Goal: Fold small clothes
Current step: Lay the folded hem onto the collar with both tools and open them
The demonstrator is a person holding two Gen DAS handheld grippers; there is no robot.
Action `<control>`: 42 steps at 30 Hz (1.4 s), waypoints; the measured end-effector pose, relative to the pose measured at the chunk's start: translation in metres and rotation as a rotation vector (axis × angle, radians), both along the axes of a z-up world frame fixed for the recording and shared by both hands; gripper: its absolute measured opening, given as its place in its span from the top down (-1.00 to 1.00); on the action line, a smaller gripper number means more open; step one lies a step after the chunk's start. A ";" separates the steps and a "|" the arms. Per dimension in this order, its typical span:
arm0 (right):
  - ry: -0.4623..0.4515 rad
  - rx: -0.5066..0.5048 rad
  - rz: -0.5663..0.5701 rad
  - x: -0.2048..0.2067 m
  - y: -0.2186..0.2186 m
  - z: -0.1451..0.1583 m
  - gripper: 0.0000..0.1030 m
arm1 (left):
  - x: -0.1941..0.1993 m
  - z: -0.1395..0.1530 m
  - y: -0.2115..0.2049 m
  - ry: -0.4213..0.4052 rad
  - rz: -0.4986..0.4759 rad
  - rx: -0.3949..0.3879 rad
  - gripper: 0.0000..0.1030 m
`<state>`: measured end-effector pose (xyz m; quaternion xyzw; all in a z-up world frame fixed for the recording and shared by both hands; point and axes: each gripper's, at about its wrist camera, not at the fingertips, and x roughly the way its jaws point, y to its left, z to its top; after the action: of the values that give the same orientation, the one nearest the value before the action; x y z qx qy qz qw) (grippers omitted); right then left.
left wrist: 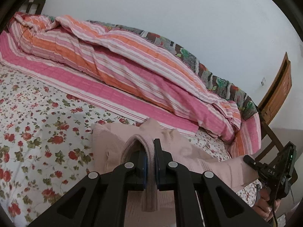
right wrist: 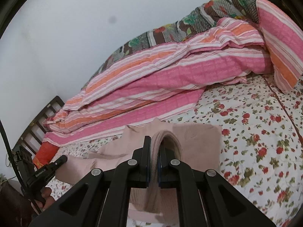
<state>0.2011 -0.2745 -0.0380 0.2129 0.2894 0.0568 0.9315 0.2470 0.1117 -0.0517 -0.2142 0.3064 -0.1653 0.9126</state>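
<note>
A pale pink knitted garment (left wrist: 117, 141) lies spread on the floral bedsheet (left wrist: 37, 132). My left gripper (left wrist: 150, 151) is shut on a bunched ribbed edge of it, which loops up between the fingers. My right gripper (right wrist: 155, 147) is shut on another ribbed edge of the same garment (right wrist: 198, 141). Each gripper shows in the other's view: the right one (left wrist: 251, 162) at the garment's right end, the left one (right wrist: 60, 159) at its left end. The cloth hangs slack between the two grips, just above the bed.
A pink and orange striped quilt (left wrist: 113, 66) lies heaped along the far side of the bed, with a patterned brown and green blanket (left wrist: 214, 75) behind it against a white wall. A wooden headboard (left wrist: 278, 90) and a dark slatted bed frame (right wrist: 41, 117) stand at the bed's ends.
</note>
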 end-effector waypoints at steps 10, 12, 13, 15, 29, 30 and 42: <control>0.132 -0.019 -0.033 0.066 -0.010 -0.044 0.83 | 0.071 -0.042 -0.008 0.159 0.011 -0.032 0.85; 0.166 0.001 -0.046 0.076 -0.014 -0.056 0.78 | 0.080 -0.051 -0.008 0.196 0.017 -0.040 0.68; 0.174 0.007 -0.044 0.077 -0.016 -0.060 0.72 | 0.083 -0.055 -0.008 0.205 0.022 -0.043 0.58; 0.167 0.009 -0.027 0.078 -0.016 -0.065 0.63 | 0.084 -0.060 -0.006 0.188 0.040 -0.042 0.22; 0.071 -0.014 -0.031 0.076 -0.014 -0.096 0.04 | 0.086 -0.087 -0.017 0.110 0.049 0.058 -0.19; 0.074 -0.008 -0.034 0.077 -0.015 -0.096 0.03 | 0.086 -0.087 -0.016 0.108 0.050 0.051 -0.19; 0.068 -0.037 -0.025 0.079 -0.010 -0.095 -0.04 | 0.086 -0.087 -0.016 0.103 0.056 0.048 -0.19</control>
<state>0.2797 -0.2840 -0.1329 0.2010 0.3193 0.0327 0.9255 0.3326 0.0960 -0.1382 -0.2087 0.3506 -0.1210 0.9049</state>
